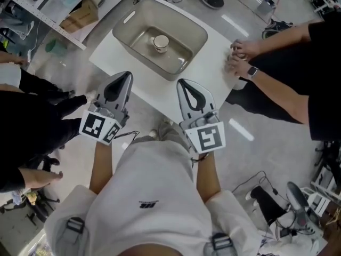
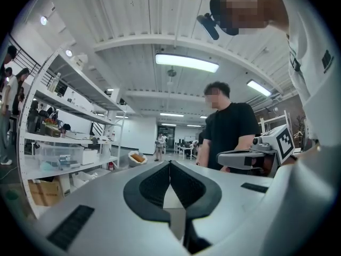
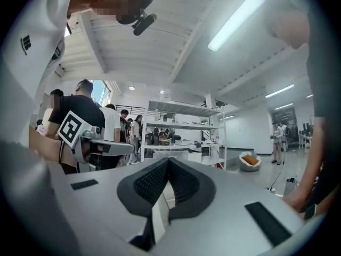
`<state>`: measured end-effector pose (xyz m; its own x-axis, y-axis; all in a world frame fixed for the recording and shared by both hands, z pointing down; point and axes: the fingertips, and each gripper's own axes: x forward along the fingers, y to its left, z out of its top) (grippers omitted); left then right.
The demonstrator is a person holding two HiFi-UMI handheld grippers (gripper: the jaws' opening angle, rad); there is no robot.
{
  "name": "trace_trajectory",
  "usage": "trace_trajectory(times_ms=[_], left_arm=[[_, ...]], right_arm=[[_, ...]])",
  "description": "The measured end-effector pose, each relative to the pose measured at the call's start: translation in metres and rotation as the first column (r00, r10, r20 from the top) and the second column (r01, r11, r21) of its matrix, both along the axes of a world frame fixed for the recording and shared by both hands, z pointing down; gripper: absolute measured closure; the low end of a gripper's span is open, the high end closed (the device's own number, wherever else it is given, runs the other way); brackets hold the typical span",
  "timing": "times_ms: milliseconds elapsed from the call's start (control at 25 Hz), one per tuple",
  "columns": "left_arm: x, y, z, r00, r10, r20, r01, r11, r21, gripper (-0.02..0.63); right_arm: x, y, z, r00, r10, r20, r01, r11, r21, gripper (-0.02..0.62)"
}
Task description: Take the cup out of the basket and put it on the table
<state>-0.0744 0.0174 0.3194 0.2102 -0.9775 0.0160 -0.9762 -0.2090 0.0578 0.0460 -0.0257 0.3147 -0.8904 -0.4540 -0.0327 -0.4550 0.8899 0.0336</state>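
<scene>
The left gripper [image 1: 126, 77] has its jaws pressed together, empty, at the table's [image 1: 213, 68] near edge. The cup [image 1: 161, 42] sits in the basket [image 1: 126, 19] at 12 o'clock, not picked up yet. The right gripper [image 1: 181, 82] is squeezed closed too, empty. Someone's hands [image 1: 240, 58] rest on the table at 2 o'clock. The basket's top is open for reaching in.

Glossy cup [image 1: 161, 42], matt plastic basket [image 1: 184, 20] — smooth table [image 1: 217, 55]
</scene>
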Motion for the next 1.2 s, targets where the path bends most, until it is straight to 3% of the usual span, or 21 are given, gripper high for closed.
trace_trajectory(times_ms=[280,600,760,880,1000,1200], left_arm=[[-0.003,-0.023,-0.006,1.000,-0.007,0.018,0.007,1.000,-0.010,0.597],[-0.036,-0.055,-0.007,0.999,0.033,0.035,-0.032,0.999,-0.013,0.597],[-0.052,-0.072,-0.005,0.997,0.073,0.024,-0.073,0.997,-0.015,0.597],[-0.065,-0.081,-0.001,0.996,0.085,0.018,-0.085,0.996,-0.024,0.597],[-0.076,-0.087,0.002,0.996,0.091,0.017,-0.090,0.995,-0.032,0.597],[-0.093,-0.101,0.011,0.995,0.104,0.006,-0.103,0.993,-0.052,0.597]], right_arm=[[-0.007,-0.022,-0.006,1.000,-0.020,0.019,0.020,1.000,-0.007,0.588],[-0.040,-0.050,-0.010,1.000,0.021,0.005,-0.021,1.000,0.002,0.588],[-0.059,-0.067,-0.005,0.997,0.049,-0.055,-0.048,0.999,0.013,0.588],[-0.078,-0.083,0.004,0.987,0.035,-0.155,-0.030,0.999,0.035,0.588],[-0.098,-0.101,0.018,0.948,-0.007,-0.318,0.033,0.997,0.076,0.588],[-0.137,-0.130,0.055,0.812,-0.104,-0.574,0.206,0.972,0.115,0.586]])
